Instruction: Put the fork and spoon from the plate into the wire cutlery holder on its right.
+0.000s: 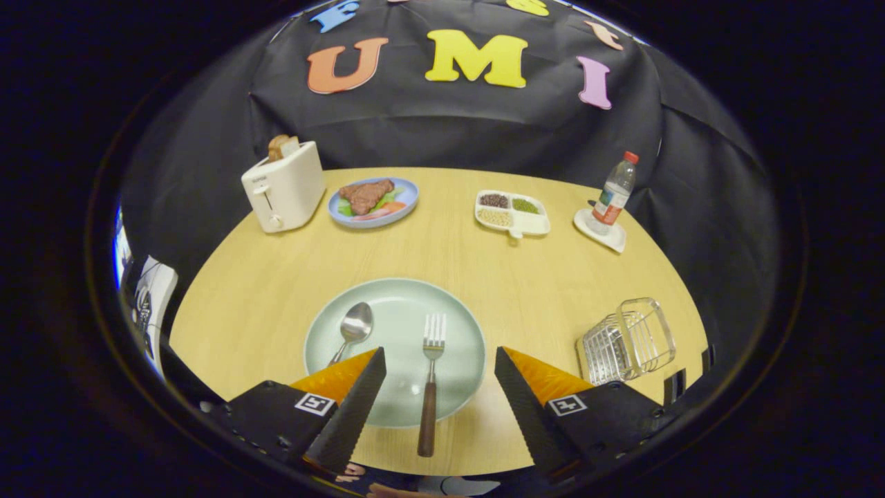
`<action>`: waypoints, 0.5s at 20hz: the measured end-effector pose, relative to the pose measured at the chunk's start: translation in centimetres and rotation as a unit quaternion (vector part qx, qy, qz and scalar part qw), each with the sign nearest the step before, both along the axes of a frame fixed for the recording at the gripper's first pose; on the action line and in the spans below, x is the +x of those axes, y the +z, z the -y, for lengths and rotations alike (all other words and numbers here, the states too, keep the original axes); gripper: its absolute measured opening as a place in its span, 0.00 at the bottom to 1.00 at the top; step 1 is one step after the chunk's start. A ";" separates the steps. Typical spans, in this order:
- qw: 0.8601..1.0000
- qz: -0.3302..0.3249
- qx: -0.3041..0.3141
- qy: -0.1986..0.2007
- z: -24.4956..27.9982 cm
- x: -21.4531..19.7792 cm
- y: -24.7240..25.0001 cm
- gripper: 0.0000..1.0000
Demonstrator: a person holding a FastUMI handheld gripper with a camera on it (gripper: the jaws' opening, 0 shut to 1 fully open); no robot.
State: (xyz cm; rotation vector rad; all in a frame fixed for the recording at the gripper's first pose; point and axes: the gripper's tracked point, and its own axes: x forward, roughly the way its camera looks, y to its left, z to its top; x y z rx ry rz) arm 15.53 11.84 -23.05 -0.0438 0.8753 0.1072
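Gripper (439, 360) is spread wide, holding nothing, fingers hovering above the table (276, 277) w/ the fork (430, 387) lying in the gap between them, untouched by either. Fork points to 12 o'clock: dark handle end nearest, hanging off the plate's near rim onto the table, tines up on the plate (449, 318). Plate is pale green, round, directly ahead, its near edge partly under the finger tips. Spoon (351, 332) sits on the plate's left part, approx 11 o'clock from the gap between the fingers, bowl pointing away, handle running back under the left finger. The two pieces lie roughly parallel, apart, not touching. Wire holder (626, 342) stands on the table at about 2 o'clock, right of the plate & clear of it, just beyond the right finger, near the table's edge; looks tilted in this lens. Further out: divided snack tray (512, 214) w/ beans at 1 o'clock, water bottle (615, 190) on a small white coaster (600, 231) right of it. Far left, approx 11 o'clock, blue plate (373, 203) w/ meat & veg, then a white toaster (284, 187) w/ bread sticking up, just beside that plate.
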 end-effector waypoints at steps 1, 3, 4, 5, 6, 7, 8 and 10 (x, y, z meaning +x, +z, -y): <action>1.000 -0.010 -0.001 0.000 -0.1 0.1 -0.5 0.95; 1.000 -0.022 -0.002 0.006 -0.5 0.5 -1.2 0.93; 1.000 -0.031 -0.004 0.006 -0.5 0.6 -1.6 0.92; 0.999 -0.040 -0.006 0.005 -0.4 0.6 -2.0 0.92; 0.999 -0.054 -0.008 0.003 -0.5 0.5 -2.4 0.92; 0.997 -0.072 -0.005 0.006 -0.8 0.3 -3.0 0.89; 0.996 -0.088 0.004 0.010 -1.3 0.1 -3.5 0.87; 0.993 -0.119 0.027 0.005 -2.0 -0.2 -4.3 0.81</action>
